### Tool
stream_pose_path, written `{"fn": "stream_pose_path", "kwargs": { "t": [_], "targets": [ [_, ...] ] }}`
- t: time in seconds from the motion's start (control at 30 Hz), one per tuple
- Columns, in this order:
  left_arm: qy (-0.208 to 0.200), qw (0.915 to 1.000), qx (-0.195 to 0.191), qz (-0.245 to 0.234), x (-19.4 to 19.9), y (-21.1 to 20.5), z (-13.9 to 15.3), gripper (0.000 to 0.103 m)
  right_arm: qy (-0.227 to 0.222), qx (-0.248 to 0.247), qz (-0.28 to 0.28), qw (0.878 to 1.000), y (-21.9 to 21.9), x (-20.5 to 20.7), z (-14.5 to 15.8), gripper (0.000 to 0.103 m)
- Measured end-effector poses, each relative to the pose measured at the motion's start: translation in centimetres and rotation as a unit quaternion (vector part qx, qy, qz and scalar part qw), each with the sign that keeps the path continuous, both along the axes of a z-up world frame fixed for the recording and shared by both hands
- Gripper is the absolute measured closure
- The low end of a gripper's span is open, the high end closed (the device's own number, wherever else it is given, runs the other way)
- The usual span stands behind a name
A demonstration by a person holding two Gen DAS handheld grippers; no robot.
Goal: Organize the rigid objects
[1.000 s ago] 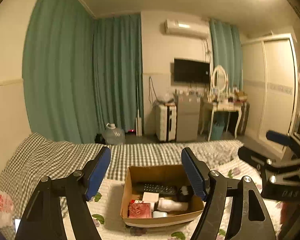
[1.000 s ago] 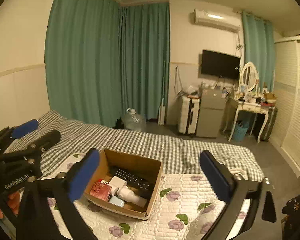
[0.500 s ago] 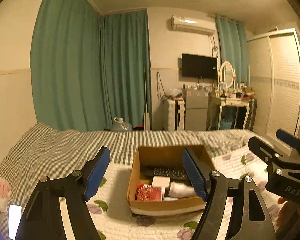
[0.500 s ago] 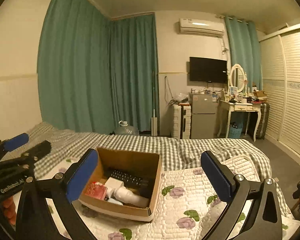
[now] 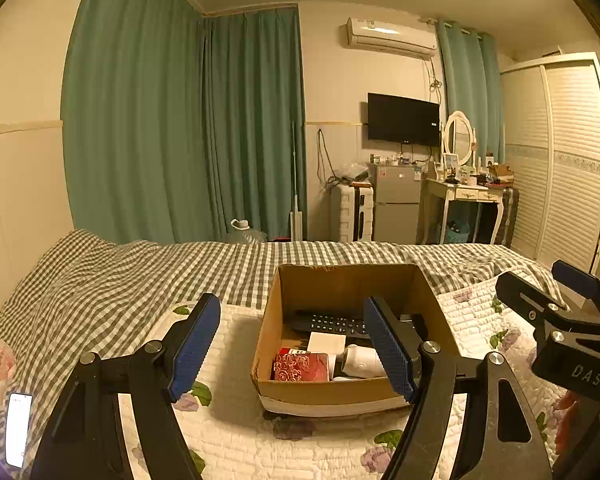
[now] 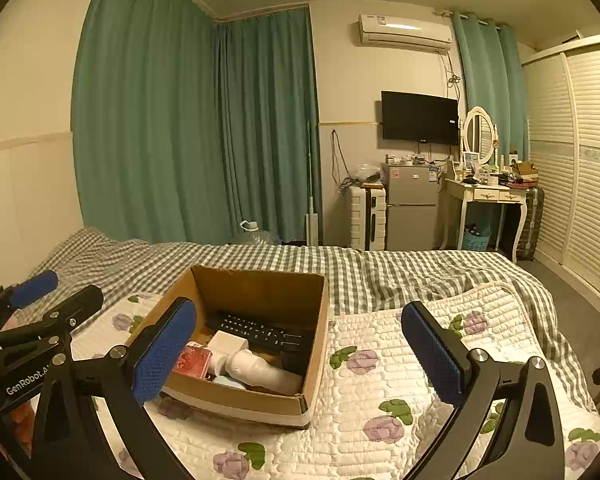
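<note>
Already the open brown cardboard box (image 5: 342, 392) on the white floral quilt (image 6: 384, 368) of the bed holds a black remote control (image 6: 256, 330), a red patterned packet (image 5: 300, 366), a white bottle (image 6: 260, 368) and a small white box (image 5: 326, 342). Nothing rigid lies loose nearby, so sorting seems nearly done. The left gripper (image 5: 296, 344) and right gripper (image 6: 300, 354) hover before it, jaws wide apart and empty.
</note>
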State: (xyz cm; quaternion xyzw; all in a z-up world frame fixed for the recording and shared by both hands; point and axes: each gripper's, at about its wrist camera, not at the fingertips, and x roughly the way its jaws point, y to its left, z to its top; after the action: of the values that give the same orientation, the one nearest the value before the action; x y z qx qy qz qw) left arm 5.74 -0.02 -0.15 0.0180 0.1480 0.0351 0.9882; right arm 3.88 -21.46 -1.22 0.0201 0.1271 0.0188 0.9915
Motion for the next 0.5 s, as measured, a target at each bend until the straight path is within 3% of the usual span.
{"fn": "stream_pose_path", "kwargs": {
  "t": [0.5],
  "targets": [
    [0.011, 0.9999, -0.001, -0.006, 0.25, -0.08, -0.30, 0.026, 0.005, -0.006, -0.009, 1.000, 0.14, 0.05, -0.28, 0.000]
  ]
}}
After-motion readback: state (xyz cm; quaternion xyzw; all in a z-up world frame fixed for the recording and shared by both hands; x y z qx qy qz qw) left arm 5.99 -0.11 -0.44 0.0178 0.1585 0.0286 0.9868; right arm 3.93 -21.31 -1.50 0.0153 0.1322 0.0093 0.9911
